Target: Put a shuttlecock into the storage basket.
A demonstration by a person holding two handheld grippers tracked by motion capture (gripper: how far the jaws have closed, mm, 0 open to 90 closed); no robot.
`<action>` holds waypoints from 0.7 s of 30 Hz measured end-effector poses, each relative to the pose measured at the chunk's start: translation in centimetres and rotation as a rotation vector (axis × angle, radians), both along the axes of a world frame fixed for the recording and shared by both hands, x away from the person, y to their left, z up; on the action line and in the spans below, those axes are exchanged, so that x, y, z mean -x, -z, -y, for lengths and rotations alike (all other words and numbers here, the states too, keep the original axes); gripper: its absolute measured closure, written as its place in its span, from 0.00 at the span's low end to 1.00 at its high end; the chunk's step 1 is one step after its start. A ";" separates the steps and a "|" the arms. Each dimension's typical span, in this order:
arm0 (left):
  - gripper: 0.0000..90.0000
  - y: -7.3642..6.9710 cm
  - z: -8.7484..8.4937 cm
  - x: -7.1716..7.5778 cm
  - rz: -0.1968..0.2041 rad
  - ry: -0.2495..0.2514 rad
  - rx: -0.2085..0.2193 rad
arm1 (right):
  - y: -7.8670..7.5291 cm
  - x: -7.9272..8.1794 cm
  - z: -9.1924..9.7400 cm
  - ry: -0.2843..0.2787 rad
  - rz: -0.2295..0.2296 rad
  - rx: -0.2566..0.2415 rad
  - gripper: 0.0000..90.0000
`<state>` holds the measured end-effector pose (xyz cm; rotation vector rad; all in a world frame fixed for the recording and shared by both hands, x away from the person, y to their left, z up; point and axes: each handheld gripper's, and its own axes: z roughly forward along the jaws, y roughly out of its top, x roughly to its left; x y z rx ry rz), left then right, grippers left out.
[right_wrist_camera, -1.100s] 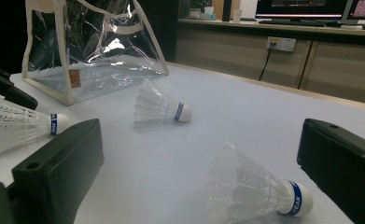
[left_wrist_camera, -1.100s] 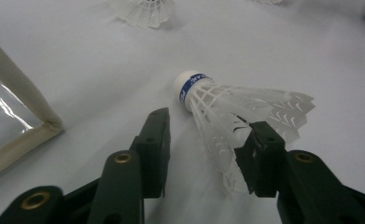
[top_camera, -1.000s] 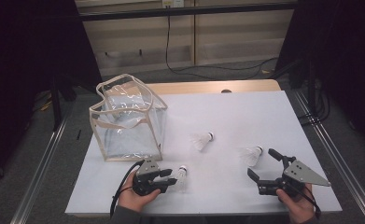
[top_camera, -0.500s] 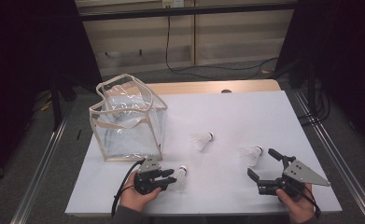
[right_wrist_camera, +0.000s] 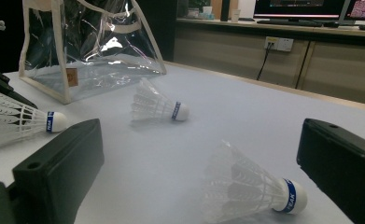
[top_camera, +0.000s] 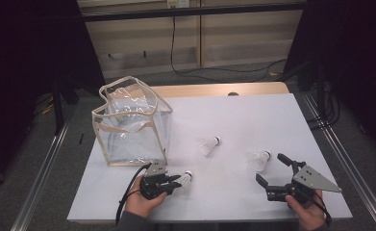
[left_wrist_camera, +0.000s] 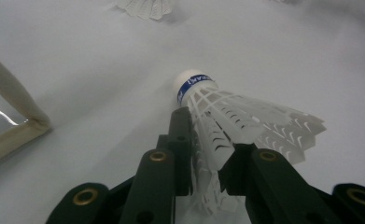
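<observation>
Three white feather shuttlecocks with blue-banded cork tips lie on the white table top [top_camera: 253,120]: my left gripper [top_camera: 173,183] has just been closing its jaws and now pinches the feather skirt of the nearest shuttlecock [left_wrist_camera: 227,121] at the front left, cork pointing away from me. My right gripper [top_camera: 272,171] hangs wide open and empty at the front right, just short of the second shuttlecock [top_camera: 260,159]. Between them lies the third shuttlecock [top_camera: 208,145], near the clear plastic tote bag with beige trim [top_camera: 130,127] standing at the left.
</observation>
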<state>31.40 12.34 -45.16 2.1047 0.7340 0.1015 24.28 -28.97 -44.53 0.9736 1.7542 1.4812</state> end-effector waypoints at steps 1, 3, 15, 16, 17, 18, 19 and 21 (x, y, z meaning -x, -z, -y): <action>0.87 0.0 0.0 0.0 0.000 0.001 -0.004 | 0.0 0.0 0.0 0.000 0.000 0.001 0.01; 0.88 0.0 0.0 0.0 0.002 0.001 -0.007 | 0.0 -0.1 -0.1 -0.003 0.000 0.004 0.01; 0.93 0.1 0.1 0.0 -0.020 -0.003 -0.007 | 0.0 -0.1 0.0 0.002 -0.001 -0.002 0.01; 0.94 0.2 0.1 0.1 -0.021 -0.005 -0.004 | 0.0 -0.1 0.0 0.002 -0.001 -0.002 0.01; 0.94 0.1 0.1 0.1 -0.024 -0.004 -0.004 | 0.0 -0.1 0.0 0.002 -0.001 -0.004 0.01; 0.95 0.1 0.1 0.1 -0.026 -0.003 -0.002 | 0.0 -0.1 0.0 0.003 0.001 -0.005 0.01; 0.96 0.1 0.1 0.1 -0.028 -0.006 0.000 | 0.0 -0.1 0.1 0.003 0.002 -0.003 0.01; 0.97 0.0 0.1 0.1 -0.032 -0.012 0.004 | 0.0 -0.2 0.1 0.002 0.000 -0.004 0.01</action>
